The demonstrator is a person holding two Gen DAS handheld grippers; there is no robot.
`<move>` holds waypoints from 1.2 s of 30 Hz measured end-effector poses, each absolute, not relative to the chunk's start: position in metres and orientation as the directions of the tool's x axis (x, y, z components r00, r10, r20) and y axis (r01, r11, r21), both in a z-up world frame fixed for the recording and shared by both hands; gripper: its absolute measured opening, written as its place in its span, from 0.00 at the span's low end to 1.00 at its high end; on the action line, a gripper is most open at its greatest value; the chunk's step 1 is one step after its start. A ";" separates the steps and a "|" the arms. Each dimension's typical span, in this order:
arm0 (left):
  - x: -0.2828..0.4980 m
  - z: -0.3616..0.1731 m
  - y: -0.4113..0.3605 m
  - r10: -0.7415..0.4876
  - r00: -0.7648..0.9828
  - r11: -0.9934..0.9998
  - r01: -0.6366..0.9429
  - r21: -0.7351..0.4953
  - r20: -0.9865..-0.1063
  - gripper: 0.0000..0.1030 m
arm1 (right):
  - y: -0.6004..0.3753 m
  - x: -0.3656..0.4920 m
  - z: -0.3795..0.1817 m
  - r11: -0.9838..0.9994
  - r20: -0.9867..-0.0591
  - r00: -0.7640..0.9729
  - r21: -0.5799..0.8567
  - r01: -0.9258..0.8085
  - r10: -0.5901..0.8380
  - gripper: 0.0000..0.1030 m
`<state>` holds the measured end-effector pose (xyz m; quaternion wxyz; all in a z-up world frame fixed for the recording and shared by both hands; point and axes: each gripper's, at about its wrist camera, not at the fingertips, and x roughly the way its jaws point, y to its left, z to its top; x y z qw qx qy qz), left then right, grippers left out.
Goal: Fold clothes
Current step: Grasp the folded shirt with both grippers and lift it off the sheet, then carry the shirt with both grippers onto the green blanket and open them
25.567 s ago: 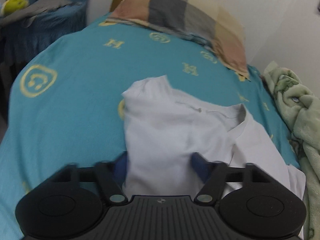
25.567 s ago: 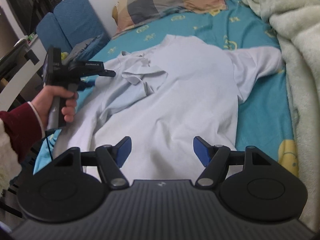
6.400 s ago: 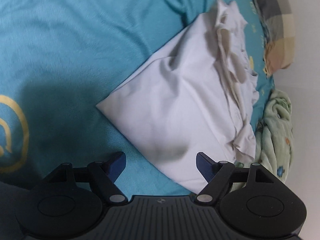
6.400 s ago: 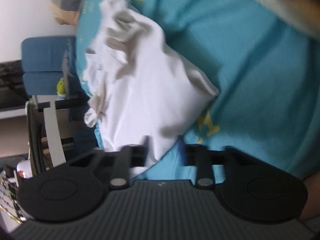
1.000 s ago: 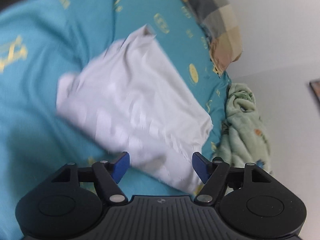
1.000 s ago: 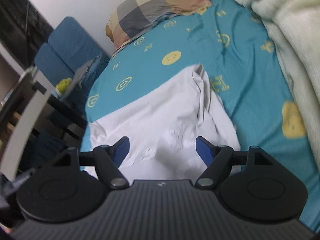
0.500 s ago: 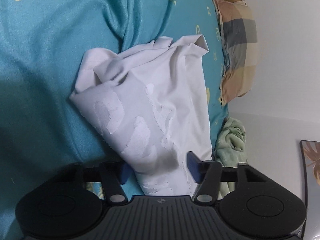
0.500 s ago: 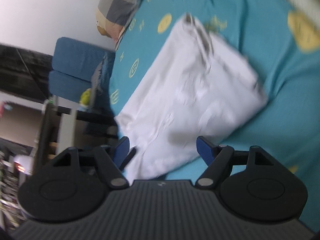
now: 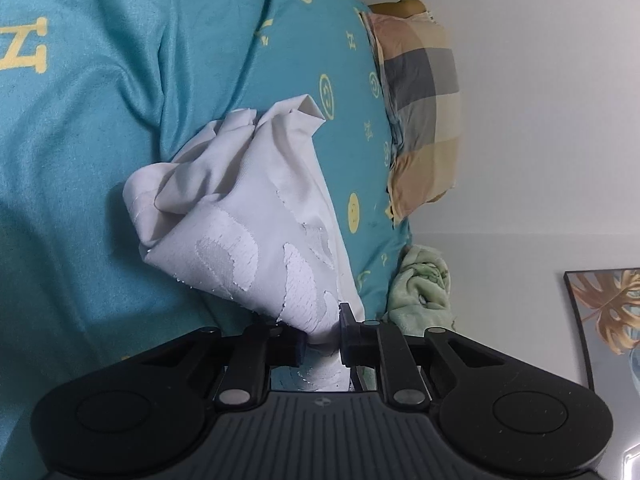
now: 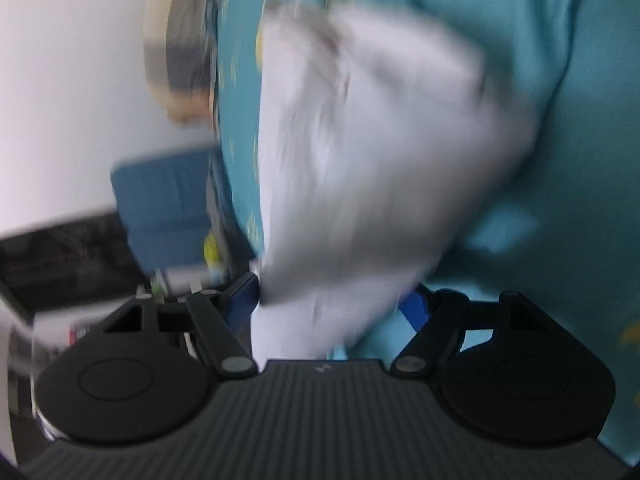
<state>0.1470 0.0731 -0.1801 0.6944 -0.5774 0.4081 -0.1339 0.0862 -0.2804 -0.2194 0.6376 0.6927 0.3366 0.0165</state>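
White folded shirt (image 9: 256, 216) lies on the teal bedsheet (image 9: 80, 160), partly bunched at its far end, with a pale raised print across the near part. Teal sheet carries yellow smiley and letter marks.

Left gripper (image 9: 323, 336): jaws closing, nearly together, with the near corner of the shirt pinched between the pads. Fabric runs through the gap and down toward the gripper body. Grip looks made.

Right gripper (image 10: 336, 300): jaws wide apart. Frame is heavily motion-blurred. The shirt's (image 10: 360, 140) near edge sits between the blue pads; it lies against the left pad, while the right pad stands clear of the cloth. Not clamped.

Checked pillow (image 9: 420, 112) sits at the head of the bed against the white wall (image 9: 540, 120). Green fleece blanket (image 9: 420, 284) is bunched at the bed's edge, just beyond the shirt. Framed leaf picture (image 9: 604, 312) at the right edge of the left view. Blue chair (image 10: 168, 200) shows blurred beside the bed in the right view.
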 end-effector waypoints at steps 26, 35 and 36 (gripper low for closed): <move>0.156 -0.200 0.094 -0.643 0.635 0.247 -0.357 -0.901 -0.428 0.17 | -0.297 0.059 -0.139 0.335 -0.381 0.866 0.902 0.271 0.323 0.27; 0.108 -0.121 0.086 -0.678 0.648 0.265 -0.224 -0.938 -0.346 0.16 | -0.307 -0.015 -0.100 0.244 -0.309 0.900 0.940 0.239 0.307 0.27; 0.100 -0.110 0.083 -0.682 0.646 0.276 -0.207 -0.939 -0.343 0.16 | -0.312 -0.023 -0.092 0.236 -0.301 0.904 0.943 0.235 0.303 0.27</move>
